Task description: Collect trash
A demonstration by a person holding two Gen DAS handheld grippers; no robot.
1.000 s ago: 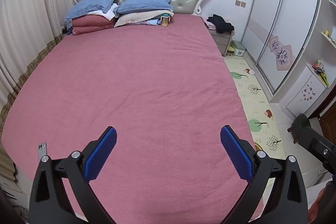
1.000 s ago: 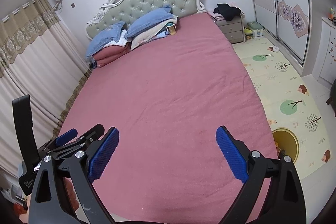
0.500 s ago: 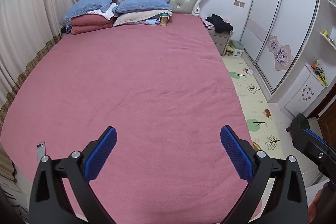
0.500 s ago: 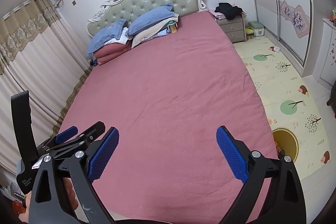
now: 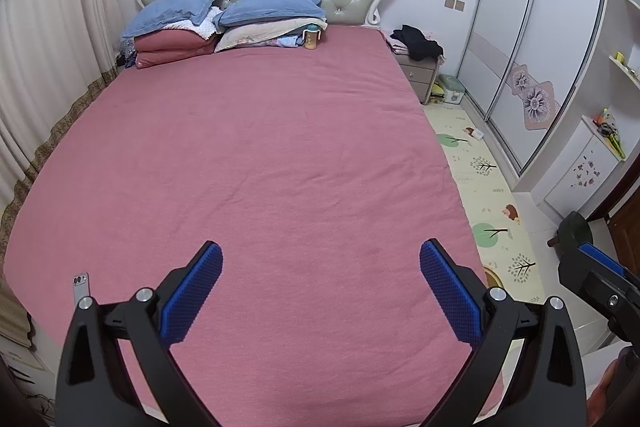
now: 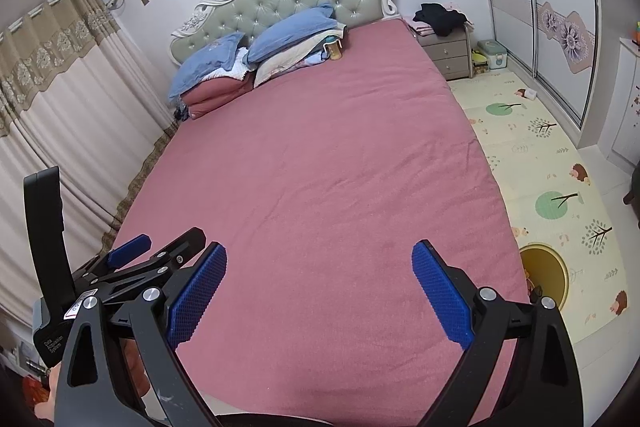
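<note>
My left gripper (image 5: 320, 247) hangs open over the near end of a bed with a pink cover (image 5: 256, 155), nothing between its blue pads. My right gripper (image 6: 319, 247) is open too, above the same end of the pink cover (image 6: 320, 147). An orange-brown bottle with a white handle (image 5: 311, 39) stands by the pillows, also seen as the bottle (image 6: 334, 50) in the right wrist view. A small white scrap (image 5: 478, 134) lies on the patterned floor mat; the scrap (image 6: 530, 94) is near the wardrobe. No trash lies close to either gripper.
A phone (image 5: 80, 287) rests on the bed's near left corner. Stacked pillows (image 5: 224, 23) sit at the headboard. A nightstand (image 5: 418, 75) with dark clothes stands right of the bed. A round yellow shape (image 6: 544, 271) shows on the floor by the bed's corner. Curtains (image 6: 60, 131) hang left.
Both views have drifted slightly, the left one tilting so the bed sits a little lower and farther. Both grippers stayed open with nothing in them.
</note>
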